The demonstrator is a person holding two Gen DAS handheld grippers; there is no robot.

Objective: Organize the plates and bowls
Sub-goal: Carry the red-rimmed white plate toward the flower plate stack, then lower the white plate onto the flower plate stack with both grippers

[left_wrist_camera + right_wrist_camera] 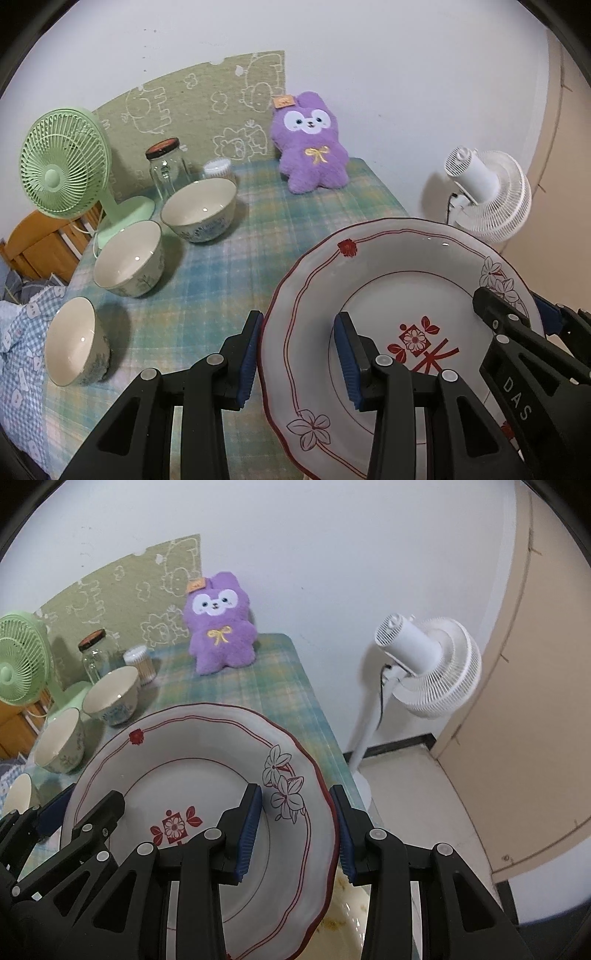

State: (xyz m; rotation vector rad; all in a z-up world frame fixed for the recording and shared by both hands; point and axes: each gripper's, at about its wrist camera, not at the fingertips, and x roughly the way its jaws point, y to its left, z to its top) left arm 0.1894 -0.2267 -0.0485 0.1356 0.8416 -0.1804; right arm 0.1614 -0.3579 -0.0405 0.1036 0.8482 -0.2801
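Both pairs of jaws pinch the plate (399,295) by its rim: your left gripper (299,354) clamps the left edge, your right gripper (297,830) the right edge, so the plate hangs tilted above the table (229,266) in the lower right of the left view. Three bowls (199,210) sit in a row toward the left edge, beside the green fan (62,173). If your hands drift apart or twist unevenly, the glazed rim could slip a pad and the plate drop on the table edge
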